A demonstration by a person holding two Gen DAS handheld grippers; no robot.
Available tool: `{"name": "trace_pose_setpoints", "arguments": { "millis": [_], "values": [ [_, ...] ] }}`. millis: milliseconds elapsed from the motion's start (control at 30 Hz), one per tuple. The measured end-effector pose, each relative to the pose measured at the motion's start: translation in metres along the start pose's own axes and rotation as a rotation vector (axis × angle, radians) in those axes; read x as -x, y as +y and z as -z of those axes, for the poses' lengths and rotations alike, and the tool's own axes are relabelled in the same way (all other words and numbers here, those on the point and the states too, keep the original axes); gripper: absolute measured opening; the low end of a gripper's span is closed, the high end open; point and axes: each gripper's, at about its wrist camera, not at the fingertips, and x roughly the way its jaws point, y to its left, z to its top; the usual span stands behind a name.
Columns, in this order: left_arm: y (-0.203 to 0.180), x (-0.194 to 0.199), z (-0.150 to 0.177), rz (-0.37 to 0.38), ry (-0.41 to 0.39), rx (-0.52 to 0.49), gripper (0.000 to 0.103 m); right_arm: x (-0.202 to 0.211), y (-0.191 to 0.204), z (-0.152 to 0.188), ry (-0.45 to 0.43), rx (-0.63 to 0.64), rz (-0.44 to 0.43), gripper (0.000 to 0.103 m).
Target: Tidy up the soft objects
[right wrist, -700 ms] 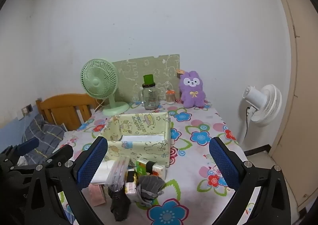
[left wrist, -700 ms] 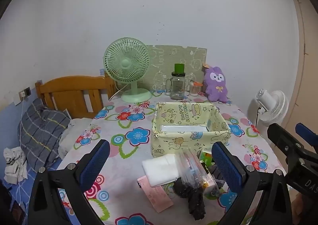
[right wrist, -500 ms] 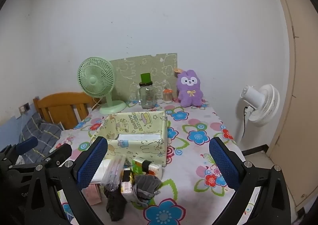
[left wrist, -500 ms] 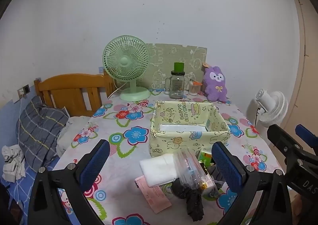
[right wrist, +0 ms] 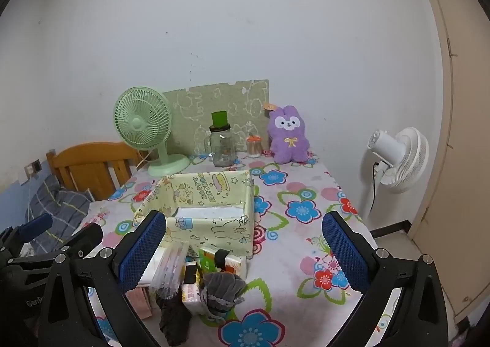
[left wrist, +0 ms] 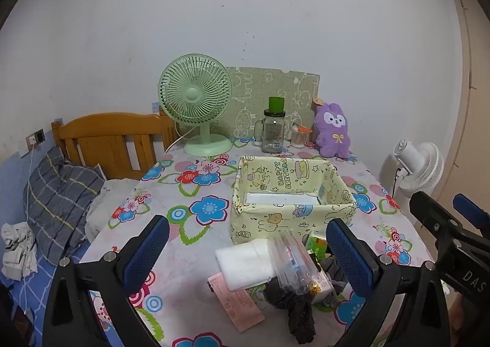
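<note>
- my left claw (left wrist: 248, 252): spread wide, holding nothing, above the pile (left wrist: 284, 273).
- my right claw (right wrist: 245, 249): spread wide, holding nothing.
- box (right wrist: 214, 230): just behind the pile.

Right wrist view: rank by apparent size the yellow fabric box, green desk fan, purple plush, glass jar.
1. yellow fabric box, nearest the camera, which inflates it
2. green desk fan
3. purple plush
4. glass jar

Plush and jar look close; that pair is unsure.
</note>
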Motion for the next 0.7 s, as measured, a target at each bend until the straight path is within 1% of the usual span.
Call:
{"name": "trace_pose_setpoints", "arguments": {
  "millis": [300,700],
  "values": [
    [-0.0050,-0.0059,0.0038,0.009,0.007,-0.005,0.103,-0.0009,-0.0020,-0.0004,0.003,-0.015,0.009,0.103],
    [-0.0095,-0.0034,0.0051,0.012,0.001,-0.022,0.103,0.0006,-0.0017,-0.0010,0.004,-0.018,0.012,0.103]
  ]
}}
